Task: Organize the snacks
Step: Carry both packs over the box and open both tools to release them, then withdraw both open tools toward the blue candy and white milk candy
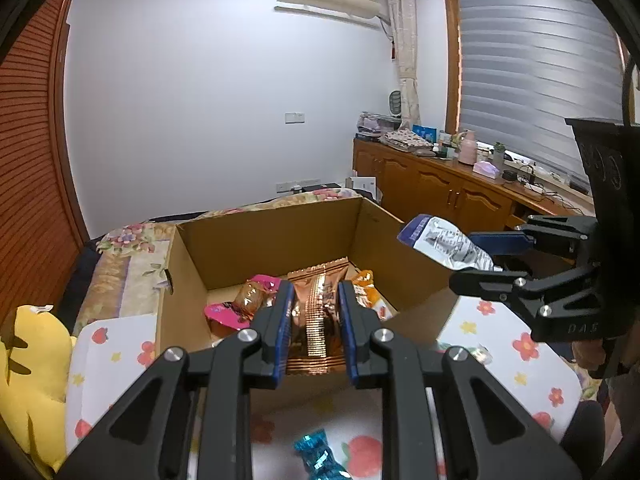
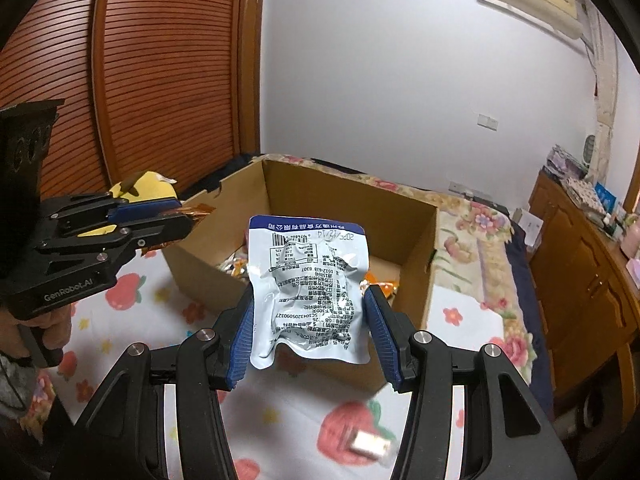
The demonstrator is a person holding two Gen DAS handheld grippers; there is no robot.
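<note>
Starting at the left, I have the left gripper (image 1: 314,320) pinching a copper foil pack (image 1: 318,312) by its sides, jaws drawn in tight on it, and it hangs over the near edge of the box (image 1: 260,236) that sits on the bed with its flaps open. Inside the box I can see a pink packet (image 1: 224,312) and an orange packet (image 1: 366,280) already lying on the bottom. To finish this step well, I judge I should carry the copper pack further over the near wall, so it clears the cardboard, then let go low enough that it drops flat beside the others and does not catch on the rim. That gripper points forward and moderately downward, with the pack standing on edge along its fingers. To the right, the right gripper (image 2: 310,320) clamps a white pouch (image 2: 308,288) with a blue top band, jaws part way in, and the pouch crumples between the pads; it hovers at the box's near right corner. It too tilts forward and down, a little steeper. I would release the two in turn, so they do not collide over the opening. On the floral sheet (image 1: 516,344) near me a blue candy (image 1: 316,456) still lies loose, and in the right view a small blurred wrapped piece (image 2: 370,442) lies there too.
</note>
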